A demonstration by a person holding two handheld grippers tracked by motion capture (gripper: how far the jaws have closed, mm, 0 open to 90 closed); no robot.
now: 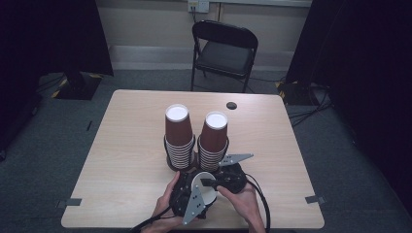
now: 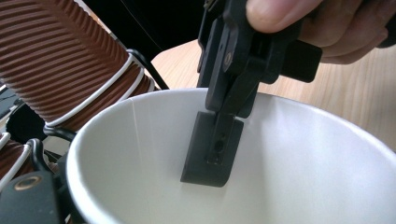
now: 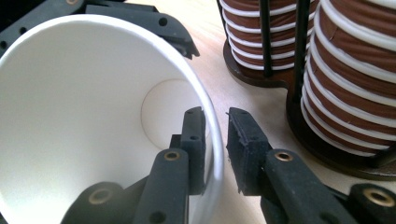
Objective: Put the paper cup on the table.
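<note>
A paper cup (image 1: 204, 190) with a white inside lies tipped on its side near the table's front edge, its mouth (image 3: 84, 116) toward the right gripper view. My left gripper (image 1: 194, 190) clasps the cup from outside; one of its black fingers (image 3: 154, 21) lies against the outer rim. My right gripper (image 3: 215, 116) straddles the cup's rim. One pad (image 2: 212, 149) is inside the cup and the other pad (image 3: 245, 140) is outside, a small gap away from the wall. Two stacks of brown ribbed cups (image 1: 179, 136) (image 1: 214, 141) stand just behind.
The stacks sit in a dark wire-and-wood holder (image 3: 327, 154) at the middle of the wooden table (image 1: 126, 145). A cable hole (image 1: 231, 105) is near the far edge. A black folding chair (image 1: 223, 53) stands beyond the table.
</note>
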